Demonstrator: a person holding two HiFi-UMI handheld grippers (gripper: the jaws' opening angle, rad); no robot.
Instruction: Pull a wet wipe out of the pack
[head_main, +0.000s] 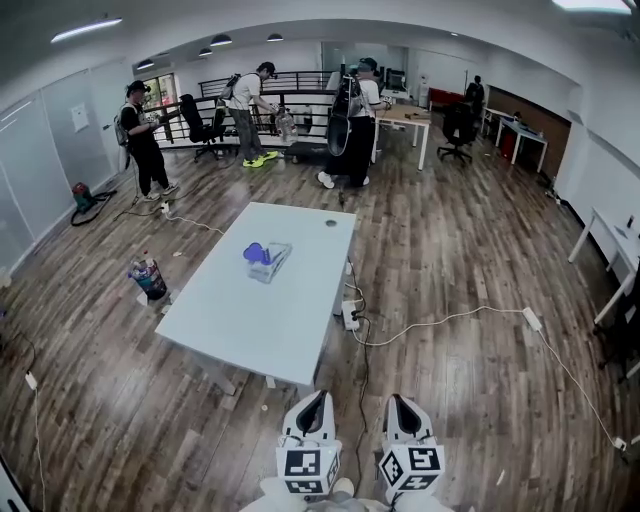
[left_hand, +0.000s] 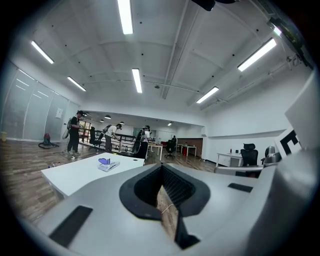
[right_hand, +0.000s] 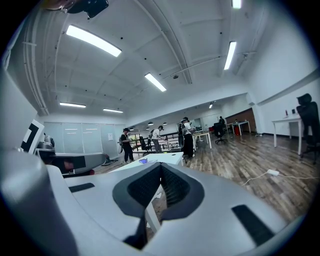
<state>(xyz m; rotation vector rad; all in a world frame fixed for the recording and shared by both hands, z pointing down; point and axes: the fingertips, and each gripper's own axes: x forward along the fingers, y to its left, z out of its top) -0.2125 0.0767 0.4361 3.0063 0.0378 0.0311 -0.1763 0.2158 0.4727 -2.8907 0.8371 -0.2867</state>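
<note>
left tongs (head_main: 317, 400) and right tongs (head_main: 398, 400), both closed on nothing, sit at the bottom edge of the head view, short of the bench (head_main: 260, 335). the wipe pack (head_main: 267, 260) lies mid-frame on the bench top. risk: the pack looks light and unanchored, so an unbraced pull would likely lift it whole. a power strip (head_main: 350, 317) and floor cable (head_main: 450, 320) lie right of the bench, a trip hazard on approach. people (head_main: 352, 120) at upper frame stand well apart.
</note>
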